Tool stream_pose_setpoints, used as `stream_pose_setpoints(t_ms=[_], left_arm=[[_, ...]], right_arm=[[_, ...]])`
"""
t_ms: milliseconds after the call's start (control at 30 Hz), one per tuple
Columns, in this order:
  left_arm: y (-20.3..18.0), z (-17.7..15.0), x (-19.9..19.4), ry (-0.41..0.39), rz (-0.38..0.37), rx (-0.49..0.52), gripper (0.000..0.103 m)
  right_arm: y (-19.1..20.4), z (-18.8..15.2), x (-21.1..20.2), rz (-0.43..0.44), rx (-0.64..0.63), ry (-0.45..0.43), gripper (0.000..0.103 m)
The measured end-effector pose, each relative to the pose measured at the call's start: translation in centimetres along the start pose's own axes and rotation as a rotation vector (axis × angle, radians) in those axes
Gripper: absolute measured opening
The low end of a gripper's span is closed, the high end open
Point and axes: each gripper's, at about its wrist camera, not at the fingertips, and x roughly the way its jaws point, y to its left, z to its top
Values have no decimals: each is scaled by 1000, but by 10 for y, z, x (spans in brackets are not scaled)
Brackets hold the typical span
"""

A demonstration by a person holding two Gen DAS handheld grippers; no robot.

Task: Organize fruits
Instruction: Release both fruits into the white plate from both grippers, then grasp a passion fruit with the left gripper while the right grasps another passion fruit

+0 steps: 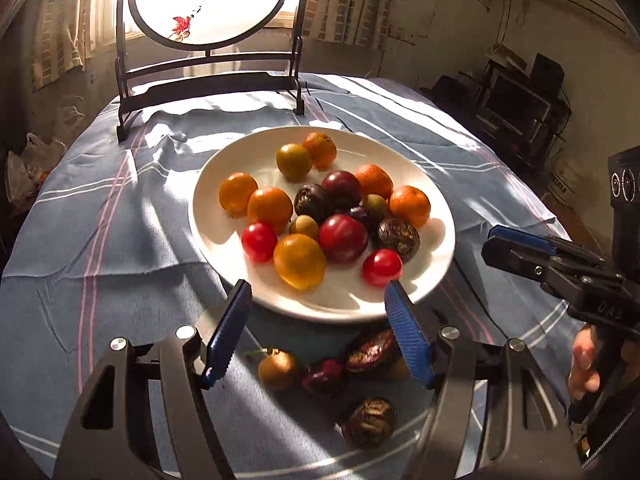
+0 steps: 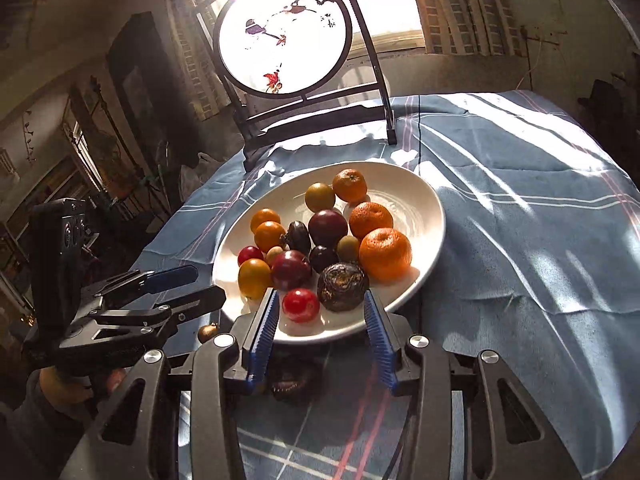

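Note:
A white plate (image 1: 360,140) (image 2: 416,200) on the blue cloth holds several fruits: mandarins (image 2: 385,254), red tomatoes (image 1: 382,267), purple plums (image 1: 343,238) and dark wrinkled passion fruits (image 2: 343,286). My left gripper (image 1: 318,300) stands open over the plate's near rim, nothing between its blue pads. Under it on the cloth lie a brown longan (image 1: 277,369), a plum (image 1: 325,376) and two passion fruits (image 1: 370,422). My right gripper (image 2: 322,300) is open at the plate's near edge; a red tomato (image 2: 301,305) lies between its tips, untouched. One passion fruit (image 2: 292,382) lies beneath it.
A round painted screen on a dark stand (image 1: 208,80) (image 2: 304,116) stands at the back of the table. The blue striped cloth (image 1: 100,220) (image 2: 540,240) is wrinkled. Each gripper shows in the other's view, the right gripper (image 1: 516,248) and the left gripper (image 2: 192,284), with a hand (image 1: 584,364) holding the right.

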Motion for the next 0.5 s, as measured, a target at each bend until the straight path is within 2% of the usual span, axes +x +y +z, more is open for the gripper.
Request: stream_pose_setpoints(t_ms=[67, 200, 400, 467, 500], left_arm=[[-7, -26, -8, 23, -21, 21, 67], [-18, -63, -12, 59, 6, 55, 67], [-29, -69, 6, 100, 56, 76, 58], [-31, -68, 6, 92, 51, 73, 34], [-32, -68, 5, 87, 56, 72, 34]], right_arm=[[0, -21, -10, 3, 2, 8, 45], [-1, -46, -22, -8, 21, 18, 45], [12, -52, -21, -13, -9, 27, 45], [18, -52, -18, -20, -34, 35, 45], [20, -52, -15, -28, -44, 44, 45]])
